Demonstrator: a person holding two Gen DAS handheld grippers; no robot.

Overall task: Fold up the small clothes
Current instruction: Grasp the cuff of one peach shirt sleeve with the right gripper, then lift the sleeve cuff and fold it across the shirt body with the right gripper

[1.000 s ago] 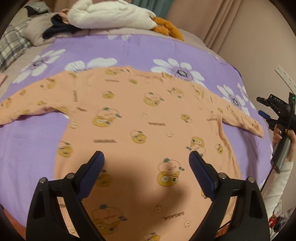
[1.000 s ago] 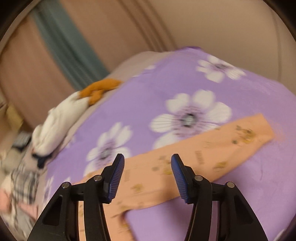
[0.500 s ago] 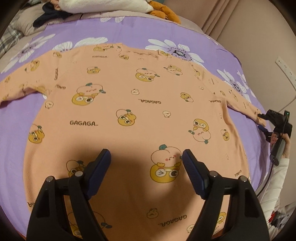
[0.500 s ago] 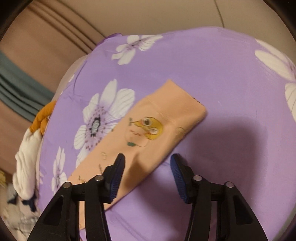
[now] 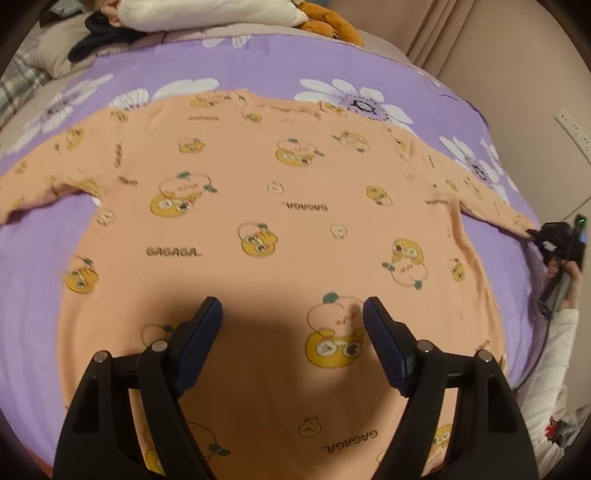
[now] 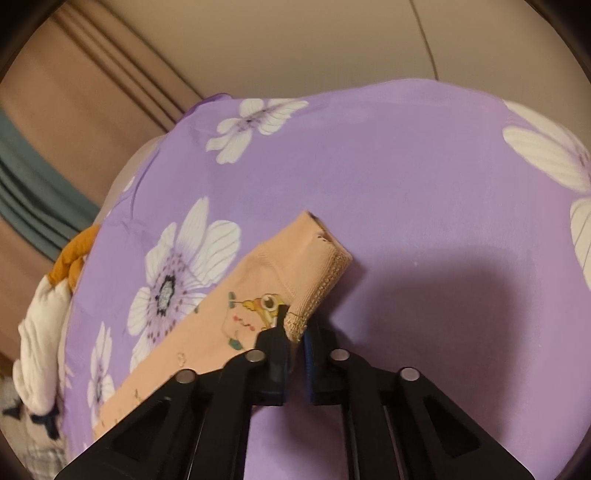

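The orange top (image 5: 288, 229) lies spread flat on the purple bed (image 6: 406, 166). The right tool (image 6: 293, 328) has just closed on the ribbed cuff (image 6: 325, 280) of its right sleeve; the left tool (image 5: 291, 325) hovers wide over the near hem, holding nothing. The sleeve should probably swing across the body, cuff kept flat, while the left tool steadies the cloth.

A bedroom in a home: a bed (image 5: 258, 62) under a purple flowered sheet (image 6: 406, 166), pleated curtains (image 6: 74, 122) behind it, and what looks like a pile of bedding (image 5: 207, 14) at its far end.
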